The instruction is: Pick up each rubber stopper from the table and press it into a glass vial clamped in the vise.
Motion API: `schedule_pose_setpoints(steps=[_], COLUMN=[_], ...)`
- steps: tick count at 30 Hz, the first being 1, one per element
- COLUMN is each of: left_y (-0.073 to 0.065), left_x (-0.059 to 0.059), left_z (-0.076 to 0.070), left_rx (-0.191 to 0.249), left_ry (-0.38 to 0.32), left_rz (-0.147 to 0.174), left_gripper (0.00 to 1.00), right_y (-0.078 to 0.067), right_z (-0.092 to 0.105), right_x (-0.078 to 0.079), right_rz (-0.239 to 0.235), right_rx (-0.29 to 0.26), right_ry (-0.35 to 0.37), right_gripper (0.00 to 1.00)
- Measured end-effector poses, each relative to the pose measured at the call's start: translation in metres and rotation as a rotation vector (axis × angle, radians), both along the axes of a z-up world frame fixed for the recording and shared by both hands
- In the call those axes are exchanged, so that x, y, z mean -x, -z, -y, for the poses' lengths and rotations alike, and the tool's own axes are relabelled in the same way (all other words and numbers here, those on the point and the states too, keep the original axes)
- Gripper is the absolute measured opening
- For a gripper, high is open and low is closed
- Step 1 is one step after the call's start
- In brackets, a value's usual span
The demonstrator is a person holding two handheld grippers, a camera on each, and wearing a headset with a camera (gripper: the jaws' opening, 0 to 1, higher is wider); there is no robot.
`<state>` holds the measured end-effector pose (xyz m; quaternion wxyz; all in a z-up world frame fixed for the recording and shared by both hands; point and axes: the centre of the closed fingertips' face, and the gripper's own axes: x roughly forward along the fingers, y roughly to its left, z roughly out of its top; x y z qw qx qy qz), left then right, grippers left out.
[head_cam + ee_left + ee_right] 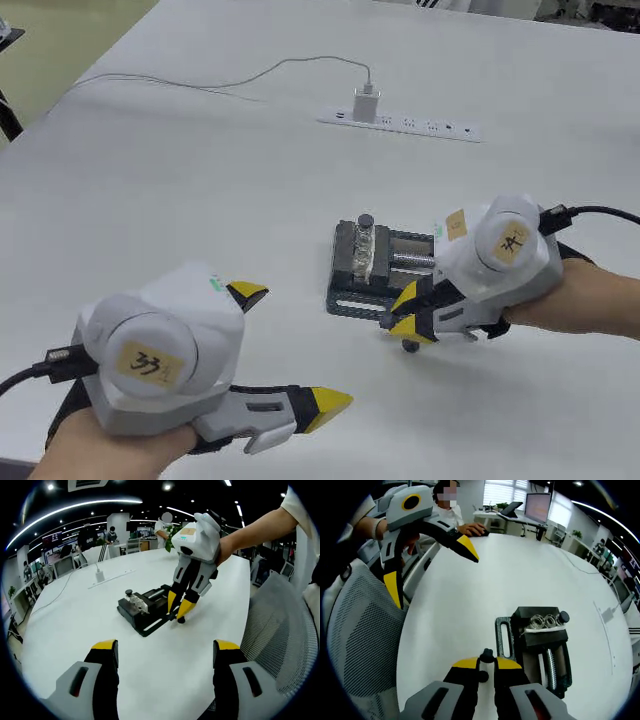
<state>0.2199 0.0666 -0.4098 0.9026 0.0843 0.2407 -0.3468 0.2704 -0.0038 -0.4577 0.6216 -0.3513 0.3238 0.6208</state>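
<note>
Left claw (292,346) spread wide above tabletop (200,180), holding nothing. Right claw (408,312) closed on black stopper (410,346), just beside vise (345,288); vials (366,252) clamped there, one stoppered.

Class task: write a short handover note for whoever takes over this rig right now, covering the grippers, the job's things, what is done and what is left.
Left gripper: open, empty, held above the table, apart from the vise.
Right gripper: fingers shut on a rubber stopper, low at the table beside the vise.
Done: one fitted stopper sits in the end vial of the glass vials clamped in the vise.
Left: the other vials look open; press the held stopper into one.
</note>
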Motion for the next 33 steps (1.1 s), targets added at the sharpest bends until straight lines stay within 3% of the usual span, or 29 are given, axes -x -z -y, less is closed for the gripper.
schedule_pose_setpoints(steps=[10,16,19,21,24,28,33], left_y=[-0.008,-0.008,-0.009,-0.014,-0.018,-0.018,-0.02], left_x=[-0.005,-0.01,-0.014,-0.017,-0.019,-0.02,-0.02], left_z=[0.017,0.031,0.039,0.045,0.055,0.065,0.071], left_rx=[-0.03,-0.064,-0.109,-0.108,-0.105,-0.134,-0.181], left_ry=[0.085,0.15,0.197,0.211,0.249,0.298,0.358], left_rz=[0.021,0.047,0.086,0.103,0.121,0.135,0.153], left_gripper=[0.68,0.6,0.56,0.52,0.45,0.4,0.33], right_y=[-0.028,-0.042,-0.051,-0.055,-0.06,-0.062,-0.065], right_z=[0.008,0.013,0.015,0.017,0.017,0.019,0.018], right_x=[0.013,0.022,0.027,0.028,0.029,0.034,0.029], right_rz=[-0.03,-0.055,-0.077,-0.083,-0.096,-0.12,-0.113], right_rx=[-0.005,0.029,0.046,0.06,0.074,0.105,0.126], right_ry=[-0.03,-0.061,-0.073,-0.083,-0.088,-0.117,-0.125], right_gripper=[0.07,0.06,0.06,0.06,0.06,0.06,0.06])
